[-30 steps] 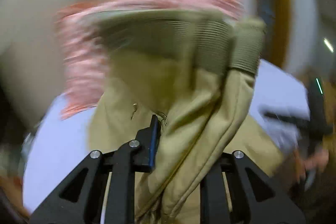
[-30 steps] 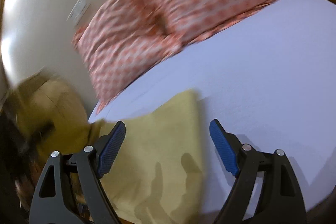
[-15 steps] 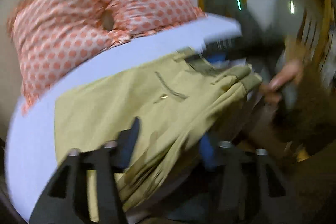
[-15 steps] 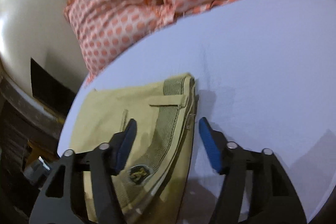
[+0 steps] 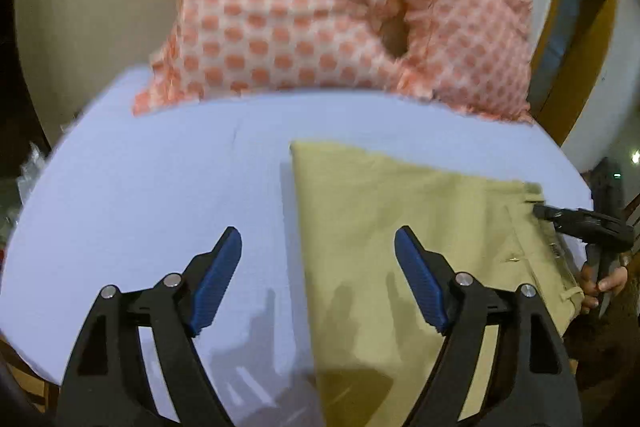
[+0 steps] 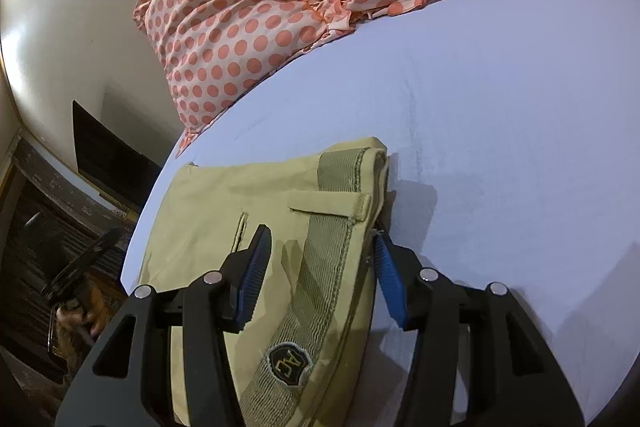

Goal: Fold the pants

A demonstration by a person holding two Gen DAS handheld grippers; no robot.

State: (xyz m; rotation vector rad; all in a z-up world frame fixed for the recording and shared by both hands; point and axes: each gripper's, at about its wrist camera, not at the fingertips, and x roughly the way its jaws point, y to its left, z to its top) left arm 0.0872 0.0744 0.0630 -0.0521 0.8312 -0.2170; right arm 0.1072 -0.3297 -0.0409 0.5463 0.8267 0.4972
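The pants [image 6: 256, 227] are laid folded on the bed [image 6: 500, 131], near its front edge and well apart from the pillows [image 6: 256, 15]. In the right wrist view the ribbed waistband [image 6: 324, 267] is seen on top of the fold, with a belt loop [image 6: 332, 207] lying across it and a dark badge [image 6: 289, 361] sewn near its close end. The right tool [image 6: 320, 275] is held over the waistband, its blue pads [image 6: 252, 279] set partly apart on either side of the band; whether cloth is pinched between them cannot be told.

In the left wrist view the pants [image 5: 404, 227] are seen as a flat tan rectangle on the pale sheet [image 5: 160, 195], with the far corner pointing toward the pillows [image 5: 320, 27]. The left tool [image 5: 318, 279] is held wide, with nothing between its pads [image 5: 218, 279]; one pad hangs above the bare sheet and the other above the tan cloth, and shadows of both are cast below. At the waistband end of the pants, the right tool [image 5: 540, 211] is seen with its tip at the cloth, gripped by a hand [image 5: 600, 285].

The pillows are white with orange dots and are leaned against a cream wall [image 6: 60, 27] at the head of the bed.
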